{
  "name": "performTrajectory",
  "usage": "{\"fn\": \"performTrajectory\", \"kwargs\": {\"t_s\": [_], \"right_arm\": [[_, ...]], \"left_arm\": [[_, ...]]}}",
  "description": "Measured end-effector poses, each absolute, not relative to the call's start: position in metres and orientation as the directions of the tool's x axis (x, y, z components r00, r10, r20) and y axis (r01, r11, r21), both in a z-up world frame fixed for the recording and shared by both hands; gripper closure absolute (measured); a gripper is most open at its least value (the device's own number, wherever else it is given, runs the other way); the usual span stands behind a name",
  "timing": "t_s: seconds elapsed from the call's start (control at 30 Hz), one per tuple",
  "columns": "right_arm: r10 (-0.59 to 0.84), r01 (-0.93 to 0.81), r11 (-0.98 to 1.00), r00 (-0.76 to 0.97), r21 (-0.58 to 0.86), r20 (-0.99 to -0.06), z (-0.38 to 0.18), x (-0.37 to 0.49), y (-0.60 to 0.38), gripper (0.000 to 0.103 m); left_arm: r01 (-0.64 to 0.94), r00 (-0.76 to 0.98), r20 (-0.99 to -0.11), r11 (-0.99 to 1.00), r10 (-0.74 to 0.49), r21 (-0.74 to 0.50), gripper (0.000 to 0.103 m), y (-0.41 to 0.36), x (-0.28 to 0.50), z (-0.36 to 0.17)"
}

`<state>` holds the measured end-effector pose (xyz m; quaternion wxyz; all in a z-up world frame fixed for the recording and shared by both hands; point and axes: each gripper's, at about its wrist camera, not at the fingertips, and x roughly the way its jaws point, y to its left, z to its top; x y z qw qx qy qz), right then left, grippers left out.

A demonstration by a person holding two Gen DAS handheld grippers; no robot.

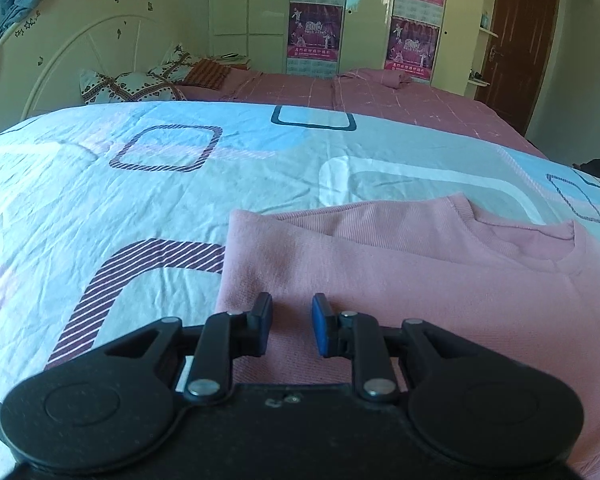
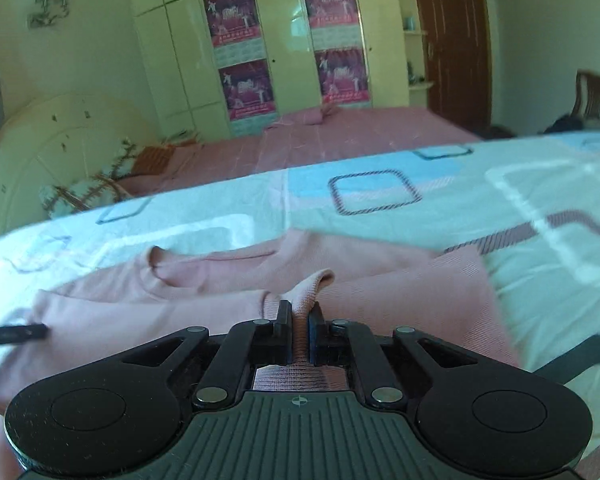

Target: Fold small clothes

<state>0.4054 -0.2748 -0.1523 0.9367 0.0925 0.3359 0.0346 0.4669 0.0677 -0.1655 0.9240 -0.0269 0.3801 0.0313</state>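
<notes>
A small pink sweater [image 1: 400, 276] lies on the patterned bedspread [image 1: 100, 184], neckline toward the far side, its left side folded in along a straight edge. My left gripper [image 1: 291, 314] is open and empty, hovering just over the sweater's near left part. In the right wrist view the sweater [image 2: 204, 304] lies spread with its collar at the left. My right gripper [image 2: 299, 314] is shut on the ribbed cuff of a pink sleeve [image 2: 314, 286], which stands up between the fingers above the sweater's body. A dark finger of the left gripper [image 2: 16, 332] shows at the left edge.
The light blue and white bedspread [image 2: 380, 200] covers the near bed. Behind it lies a pink checked bed [image 1: 380, 96] with pillows [image 1: 132, 84] and a white headboard [image 1: 60, 52]. Wardrobes with posters [image 2: 240, 68], a brown door [image 2: 452, 40] and a chair [image 2: 592, 96] stand beyond.
</notes>
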Motion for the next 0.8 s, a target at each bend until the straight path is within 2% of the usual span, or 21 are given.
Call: {"fn": "performTrajectory", "kwargs": {"t_s": [0.07, 0.13, 0.37, 0.67, 0.73, 0.77, 0.8], "right_arm": [[0.119, 0.015, 0.982, 0.715, 0.186, -0.689, -0.17, 0.414, -0.277, 0.096], [0.128, 0.025, 0.98, 0.686, 0.198, -0.717, -0.18, 0.416, -0.28, 0.096], [0.113, 0.074, 0.967, 0.729, 0.242, -0.675, -0.163, 0.405, -0.293, 0.096], [0.16, 0.035, 0.957, 0.765, 0.288, -0.624, -0.141, 0.394, -0.281, 0.094], [0.175, 0.019, 0.955, 0.769, 0.296, -0.615, -0.138, 0.394, -0.275, 0.079], [0.184, 0.012, 0.954, 0.766, 0.3, -0.616, -0.137, 0.394, -0.272, 0.056], [0.193, 0.004, 0.953, 0.763, 0.303, -0.617, -0.138, 0.394, -0.267, 0.049]], "left_arm": [[-0.086, 0.712, -0.701, 0.996, 0.043, -0.026, 0.082, 0.067, 0.467, -0.165], [-0.089, 0.714, -0.698, 0.996, 0.047, -0.024, 0.082, 0.066, 0.467, -0.166], [-0.086, 0.714, -0.698, 0.996, 0.056, -0.008, 0.08, 0.062, 0.465, -0.163], [-0.081, 0.705, -0.706, 0.997, 0.062, 0.006, 0.074, 0.058, 0.46, -0.158], [-0.081, 0.707, -0.704, 0.997, 0.059, 0.001, 0.07, 0.057, 0.456, -0.155], [-0.077, 0.71, -0.702, 0.997, 0.056, 0.002, 0.07, 0.055, 0.453, -0.153], [-0.07, 0.715, -0.697, 0.998, 0.052, 0.002, 0.07, 0.053, 0.449, -0.151]]}}
